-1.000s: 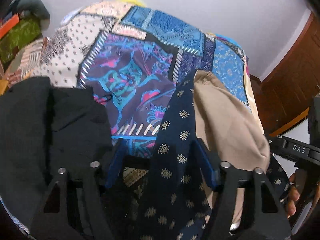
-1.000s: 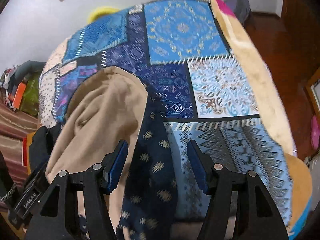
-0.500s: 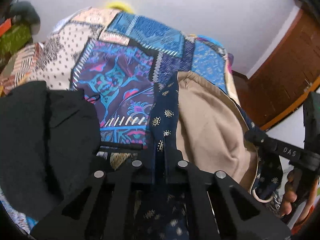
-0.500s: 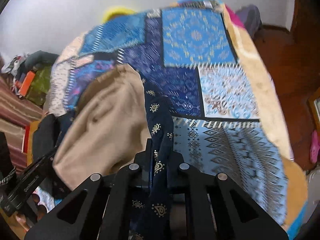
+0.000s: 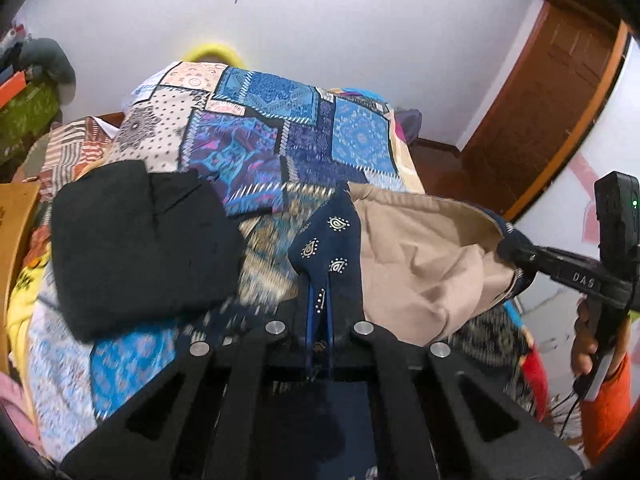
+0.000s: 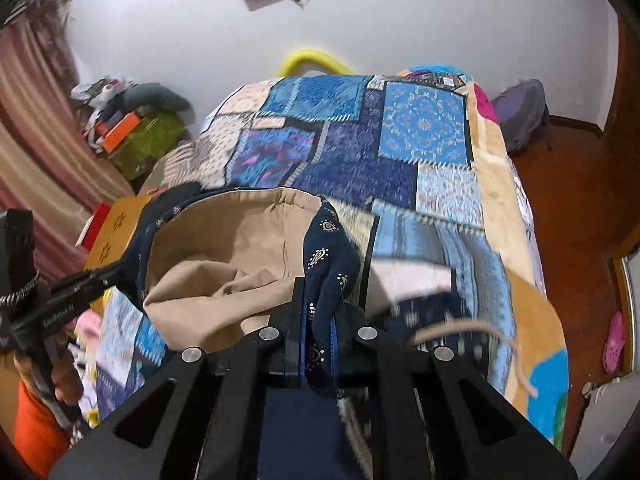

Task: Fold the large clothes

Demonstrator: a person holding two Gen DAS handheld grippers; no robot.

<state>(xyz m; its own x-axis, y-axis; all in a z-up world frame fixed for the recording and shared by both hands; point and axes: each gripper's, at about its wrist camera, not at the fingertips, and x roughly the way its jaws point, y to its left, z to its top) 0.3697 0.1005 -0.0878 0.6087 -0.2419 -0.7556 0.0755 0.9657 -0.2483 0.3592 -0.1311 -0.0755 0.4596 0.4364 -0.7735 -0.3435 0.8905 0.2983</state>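
between both claws (image 5: pixel 320 312) (clamped): navy garment (image 5: pixel 328 236)

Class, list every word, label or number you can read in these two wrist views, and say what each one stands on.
"DAS": on the arm of the right gripper, seen in the left wrist view.
White lettering on the arm of the left gripper, right wrist view: too blurred to read.
No other text is legible.

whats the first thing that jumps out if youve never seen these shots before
The navy garment with gold motifs and tan lining hangs stretched between the left gripper and right gripper, both shut on its edge. Behind it lies the bright blue patchwork bedspread, with a folded black garment on its left side in the left wrist view.
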